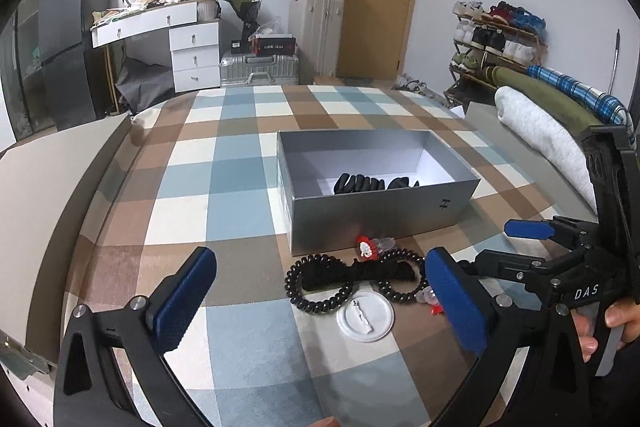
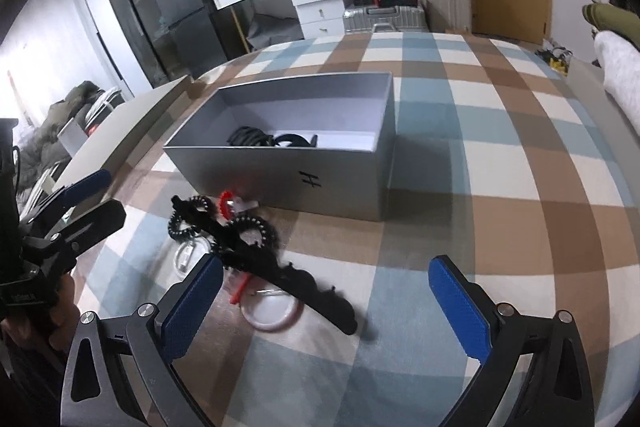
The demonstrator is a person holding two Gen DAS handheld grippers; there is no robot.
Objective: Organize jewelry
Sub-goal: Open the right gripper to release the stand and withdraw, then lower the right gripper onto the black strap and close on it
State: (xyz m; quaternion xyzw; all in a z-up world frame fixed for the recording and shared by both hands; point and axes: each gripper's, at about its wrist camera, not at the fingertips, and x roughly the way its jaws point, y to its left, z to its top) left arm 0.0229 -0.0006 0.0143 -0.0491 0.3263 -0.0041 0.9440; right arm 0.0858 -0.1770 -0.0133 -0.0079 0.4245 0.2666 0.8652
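Both grippers, left [image 1: 320,301] and right [image 2: 325,301], spread wide, holding nothing. Jewelry pile [image 1: 352,277] on checked cloth [image 1: 240,187] just before grey box [image 1: 380,215]. White disc [image 1: 365,319] plain from left wrist only; pink ring [image 2: 270,311] from right only.

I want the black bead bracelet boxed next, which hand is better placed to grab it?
Left, probably. The left tongs are open with the black bead bracelet lying directly between the fingers. The right tongs sit off to its side.

Matt grey box [image 1: 372,217] (checked cloth [image 1: 224,187])
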